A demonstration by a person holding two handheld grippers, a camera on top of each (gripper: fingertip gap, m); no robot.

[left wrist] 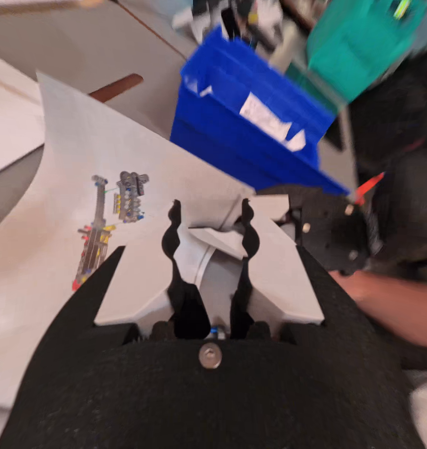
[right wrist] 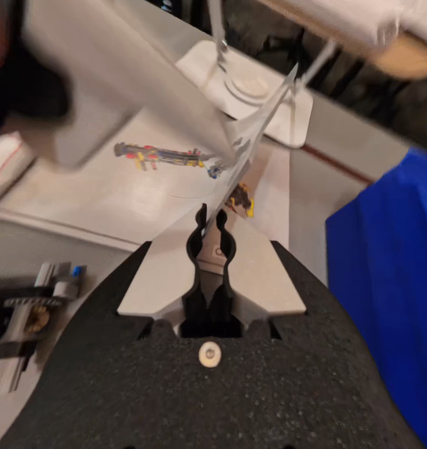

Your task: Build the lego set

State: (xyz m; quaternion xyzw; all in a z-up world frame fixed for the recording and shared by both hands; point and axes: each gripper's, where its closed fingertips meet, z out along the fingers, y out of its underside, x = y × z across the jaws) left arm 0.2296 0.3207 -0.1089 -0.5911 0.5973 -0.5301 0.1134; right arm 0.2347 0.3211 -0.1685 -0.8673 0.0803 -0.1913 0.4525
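An open instruction booklet (left wrist: 91, 150) lies on the table, with coloured build diagrams (left wrist: 105, 218) on its page. My left gripper (left wrist: 210, 204) is open and empty, hovering over the booklet's right part. My right gripper (right wrist: 213, 213) is shut on the edge of a booklet page (right wrist: 256, 136) and holds it lifted, seen edge-on. The flat page beneath it (right wrist: 134, 189) shows another diagram. A grey and black lego assembly (right wrist: 25, 311) lies at the lower left of the right wrist view. The right gripper and a hand (left wrist: 329, 230) show at the right of the left wrist view.
A blue bin (left wrist: 244, 116) stands just behind the booklet, and it also shows at the right of the right wrist view (right wrist: 382, 267). A green bin (left wrist: 353, 48) sits above it. A white stand base (right wrist: 244, 90) is beyond the booklet. Both views are motion-blurred. Left tips to right tips: about 5 cm.
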